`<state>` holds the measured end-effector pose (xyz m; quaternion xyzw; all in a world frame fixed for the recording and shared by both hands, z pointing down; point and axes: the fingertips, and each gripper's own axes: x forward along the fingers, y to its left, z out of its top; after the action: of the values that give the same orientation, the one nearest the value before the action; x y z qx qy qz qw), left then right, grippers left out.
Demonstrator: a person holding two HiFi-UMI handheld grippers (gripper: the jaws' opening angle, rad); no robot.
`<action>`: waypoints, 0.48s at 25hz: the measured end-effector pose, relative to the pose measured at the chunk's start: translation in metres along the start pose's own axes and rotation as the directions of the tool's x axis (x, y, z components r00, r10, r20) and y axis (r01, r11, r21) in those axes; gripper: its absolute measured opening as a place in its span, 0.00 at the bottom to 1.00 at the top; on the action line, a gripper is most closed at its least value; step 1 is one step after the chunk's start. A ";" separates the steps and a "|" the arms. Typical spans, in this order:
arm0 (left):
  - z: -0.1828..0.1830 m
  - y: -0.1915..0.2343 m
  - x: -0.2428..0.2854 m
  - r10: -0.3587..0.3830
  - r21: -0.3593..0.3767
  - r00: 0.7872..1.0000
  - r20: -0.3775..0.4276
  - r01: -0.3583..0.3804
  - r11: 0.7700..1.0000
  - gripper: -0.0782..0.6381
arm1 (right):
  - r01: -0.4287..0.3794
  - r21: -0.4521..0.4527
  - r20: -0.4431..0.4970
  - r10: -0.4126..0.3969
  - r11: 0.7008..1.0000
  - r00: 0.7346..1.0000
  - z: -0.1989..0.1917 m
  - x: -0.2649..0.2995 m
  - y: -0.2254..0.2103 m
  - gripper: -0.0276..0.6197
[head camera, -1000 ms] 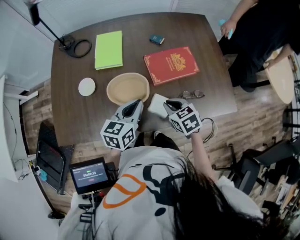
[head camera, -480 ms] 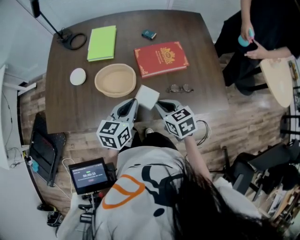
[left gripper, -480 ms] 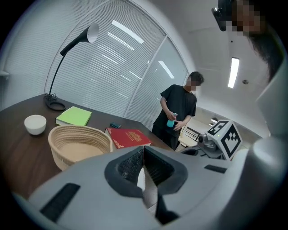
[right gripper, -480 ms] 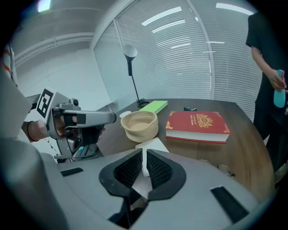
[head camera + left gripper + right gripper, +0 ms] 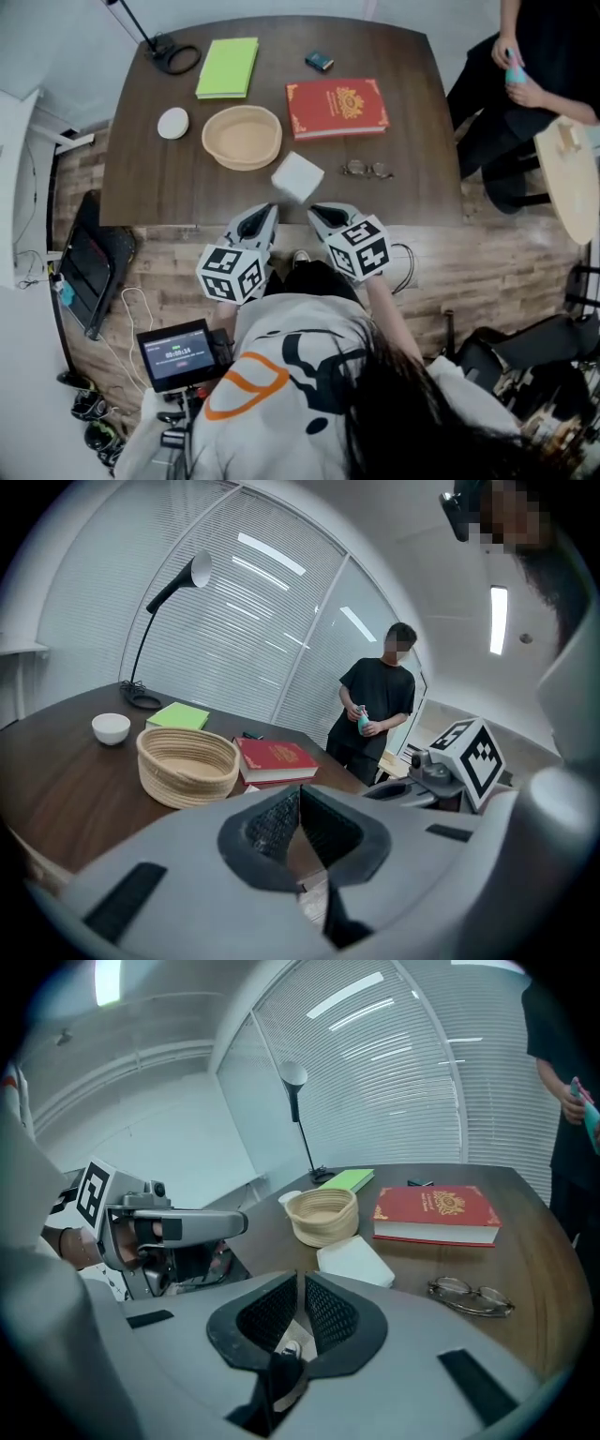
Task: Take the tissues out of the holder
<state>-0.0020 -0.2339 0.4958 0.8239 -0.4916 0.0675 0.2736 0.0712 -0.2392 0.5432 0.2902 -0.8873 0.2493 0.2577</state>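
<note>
Head view puts the tissue box [image 5: 297,176] at twelve o'clock from your left gripper [image 5: 265,214] and right gripper [image 5: 317,214], slightly nearer the right. Both sit closed and empty.

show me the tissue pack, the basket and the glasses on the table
tissue pack [image 5: 297,177]: head view, middle of its white top
basket [image 5: 242,138]: head view, bare bottom inside the rim
glasses [image 5: 367,170]: head view, bridge between the two lenses

The dark table [image 5: 417,112] carries basket [image 5: 242,137], red book [image 5: 337,108], tissues [image 5: 297,177], glasses [image 5: 367,170], notebook [image 5: 228,67], bowl [image 5: 173,123].
</note>
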 end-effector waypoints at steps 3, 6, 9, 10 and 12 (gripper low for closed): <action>0.000 0.005 -0.005 0.024 0.002 1.000 -0.001 -0.024 1.000 0.11 | -0.033 0.003 0.000 0.033 0.999 0.999 -0.001 0.009 0.008 0.08; -0.003 0.011 -0.008 0.040 0.002 0.999 -0.005 -0.040 0.999 0.11 | -0.052 0.000 -0.001 0.052 0.999 0.999 -0.002 0.018 0.012 0.08; -0.007 0.018 -0.010 0.049 0.001 0.999 -0.007 -0.049 0.999 0.11 | -0.063 0.004 0.005 0.063 0.998 0.998 -0.002 0.028 0.013 0.08; -0.009 0.019 -0.012 0.049 0.002 0.999 -0.006 -0.049 0.999 0.11 | -0.063 0.008 0.009 0.063 0.998 0.998 -0.002 0.029 0.016 0.07; -0.013 0.017 -0.024 0.045 0.007 0.999 -0.006 -0.045 0.999 0.11 | -0.053 0.016 0.014 0.053 0.998 0.998 -0.004 0.028 0.026 0.07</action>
<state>-0.0266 -0.2152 0.5045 0.8133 -0.5091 0.0781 0.2708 0.0364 -0.2290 0.5557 0.2704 -0.8944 0.2611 0.2424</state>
